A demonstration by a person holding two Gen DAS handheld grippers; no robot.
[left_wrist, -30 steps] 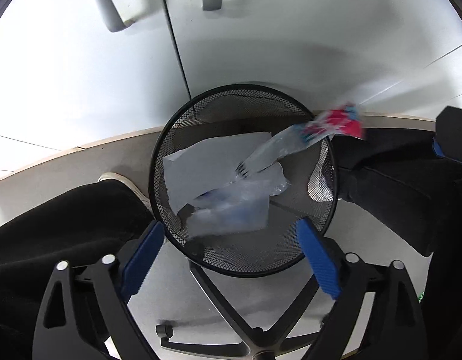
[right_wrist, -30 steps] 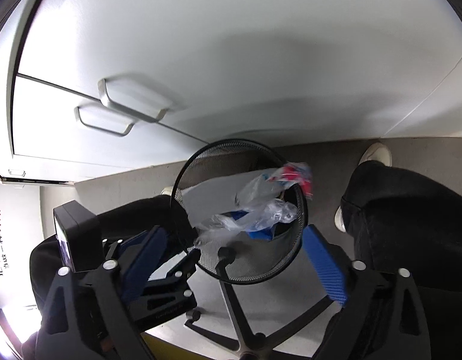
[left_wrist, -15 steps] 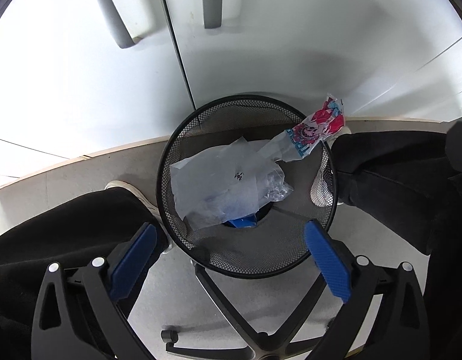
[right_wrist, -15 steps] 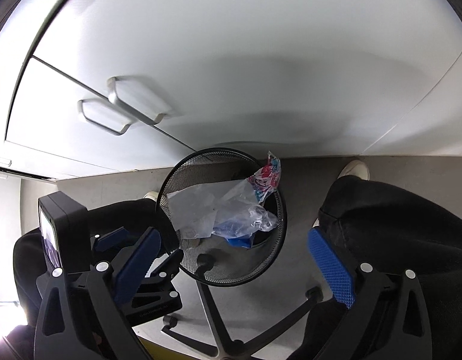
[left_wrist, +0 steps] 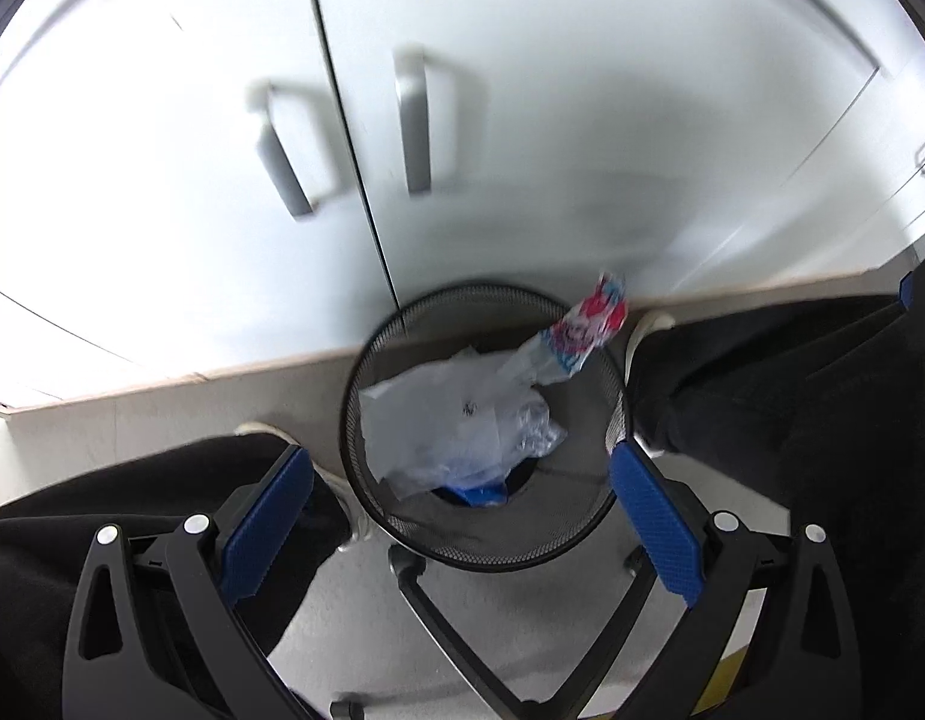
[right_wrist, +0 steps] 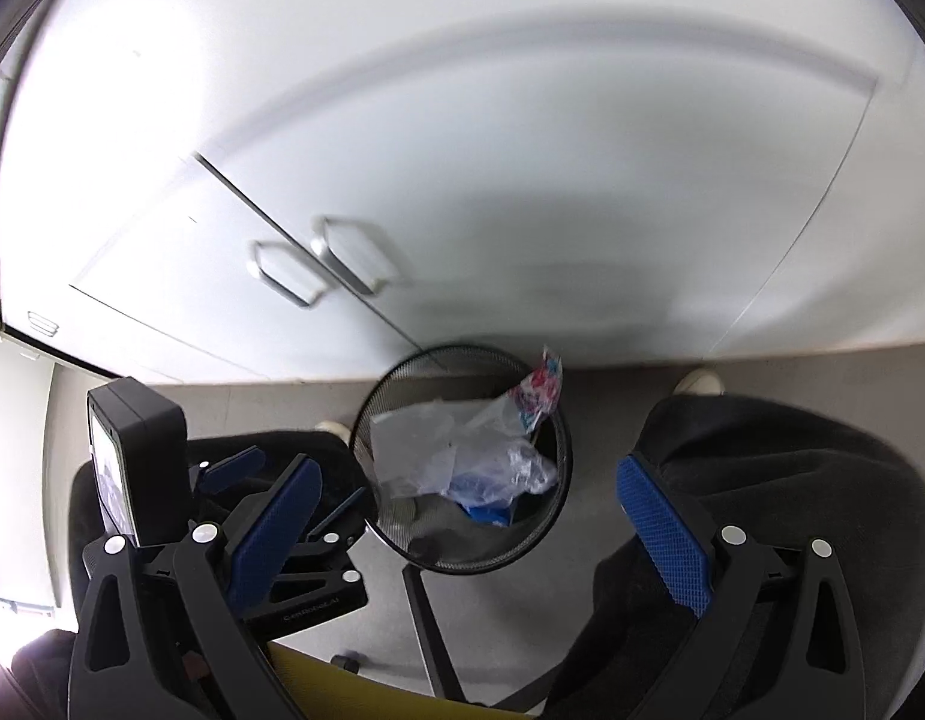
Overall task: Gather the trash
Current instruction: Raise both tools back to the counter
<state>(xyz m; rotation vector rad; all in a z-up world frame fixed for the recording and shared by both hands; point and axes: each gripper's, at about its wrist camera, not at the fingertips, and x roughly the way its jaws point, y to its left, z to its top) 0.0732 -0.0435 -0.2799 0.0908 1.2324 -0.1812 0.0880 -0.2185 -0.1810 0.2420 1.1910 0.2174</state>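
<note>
Black wire-mesh bin (left_wrist: pixel 485 546), round, sitting on pale speckled floor against flat white cabinet doors (left_wrist: pixel 522 120) with grey loop handles (left_wrist: pixel 416 120). Inside: crinkly clear plastic bags (left_wrist: pixel 450 432), a blue scrap (left_wrist: pixel 477 495) at the bottom, and a glossy red-white-blue printed wrapper (left_wrist: pixel 585 327) leaning over the rim at about 1 o'clock. Black chair-base spokes (left_wrist: pixel 462 630) poking in from 6 o'clock, dark trouser legs on either side, light shoes (left_wrist: pixel 645 330) by the bin.

Left gripper (left_wrist: pixel 456 522): spread wide, textured blue pads (left_wrist: pixel 264 525), nothing between them, hovering above the bin. Right gripper (right_wrist: pixel 468 531): same deal, gaping and empty.

Only in the right wrist view: the left gripper's boxy black body with its little screen (right_wrist: pixel 111 468) at 9 o'clock, plus a yellow strip (right_wrist: pixel 342 684) at the bottom edge. Only in the left wrist view: the door seam straight-on, running down to the bin's 11 o'clock.
</note>
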